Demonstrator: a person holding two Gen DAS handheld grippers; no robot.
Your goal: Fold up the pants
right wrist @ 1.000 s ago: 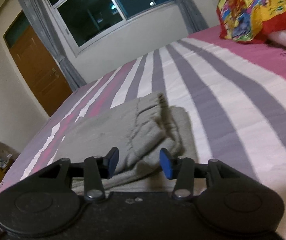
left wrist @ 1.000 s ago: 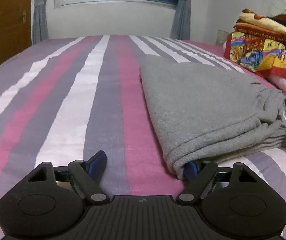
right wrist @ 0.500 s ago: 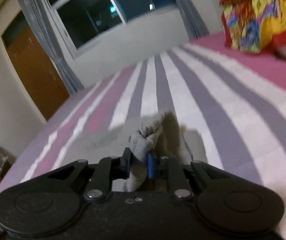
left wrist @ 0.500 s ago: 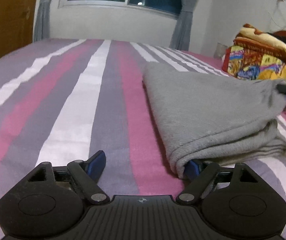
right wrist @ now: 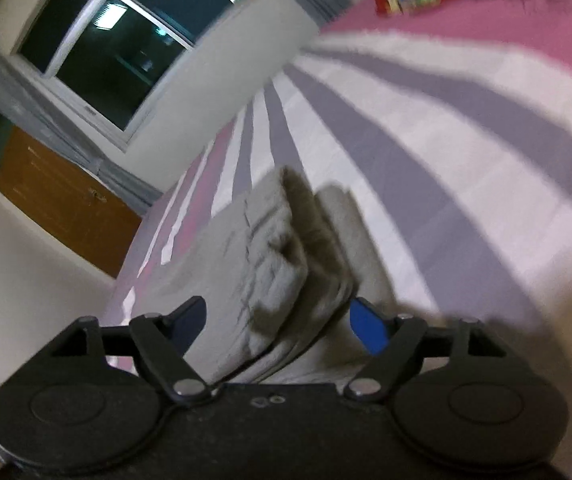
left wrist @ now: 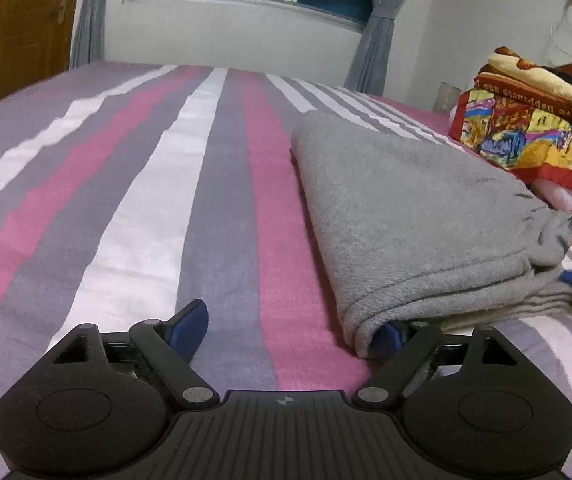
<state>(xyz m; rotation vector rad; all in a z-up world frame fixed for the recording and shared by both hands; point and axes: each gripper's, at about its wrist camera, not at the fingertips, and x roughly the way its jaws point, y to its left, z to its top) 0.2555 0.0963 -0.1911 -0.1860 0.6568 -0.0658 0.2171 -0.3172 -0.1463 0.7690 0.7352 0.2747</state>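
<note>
Left wrist view: left gripper (left wrist: 292, 326) wide open, holding nothing; folded grey pants (left wrist: 418, 216) ahead-right, near corner draped over its right finger. Fleece looks soft, limp, light, so I'd grab a stacked edge. Right wrist view alone shows bunched layered end between the right gripper (right wrist: 281, 320) jaws, which just opened, pads clear.

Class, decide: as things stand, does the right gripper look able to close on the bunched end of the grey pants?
Probably yes. The right gripper, whose jaws have just been opening, stands open with the bunched end of the grey pants between its pads and nothing blocking it.
</note>
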